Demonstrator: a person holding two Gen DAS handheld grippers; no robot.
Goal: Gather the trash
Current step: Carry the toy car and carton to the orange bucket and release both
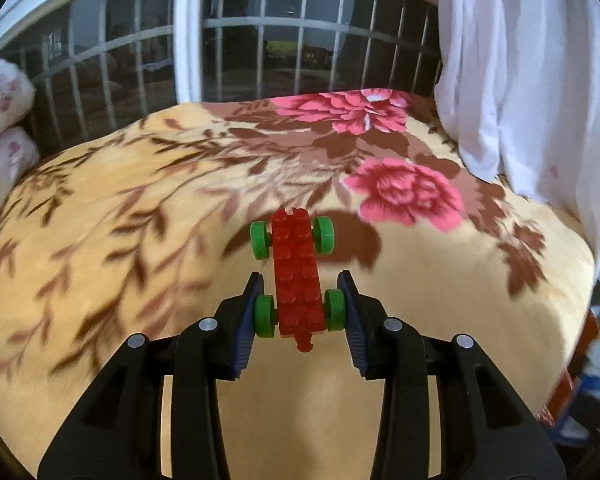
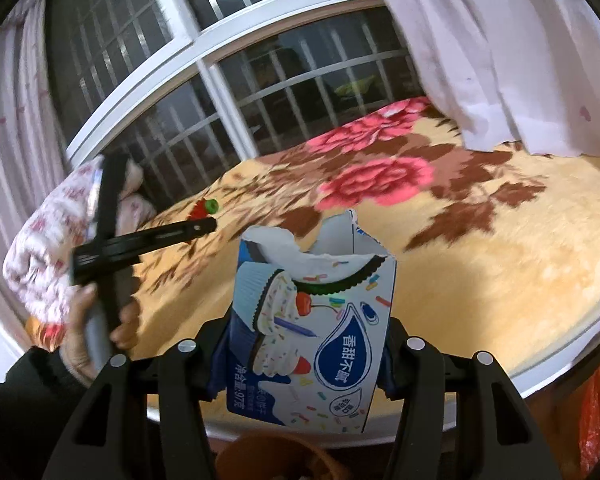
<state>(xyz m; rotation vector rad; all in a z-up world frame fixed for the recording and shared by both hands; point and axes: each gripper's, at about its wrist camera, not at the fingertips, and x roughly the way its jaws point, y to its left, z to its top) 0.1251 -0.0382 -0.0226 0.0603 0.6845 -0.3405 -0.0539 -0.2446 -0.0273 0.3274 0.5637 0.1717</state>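
The left gripper [image 1: 300,312] pinches the rear green wheels of a red toy car [image 1: 298,276], which points away over the bed's floral blanket [image 1: 120,220]. The right gripper [image 2: 304,356] is clamped on a torn cookie box [image 2: 312,336], held upright over the bed's near edge. A white curtain [image 1: 520,80] hangs at the right, before a barred window [image 1: 260,40].

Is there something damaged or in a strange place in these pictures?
Yes. The snack box clamped in the right gripper has a ragged, torn-open top. The left gripper grips a toy car base, red with green wheels, over the floral blanket; it hardly looks like trash.
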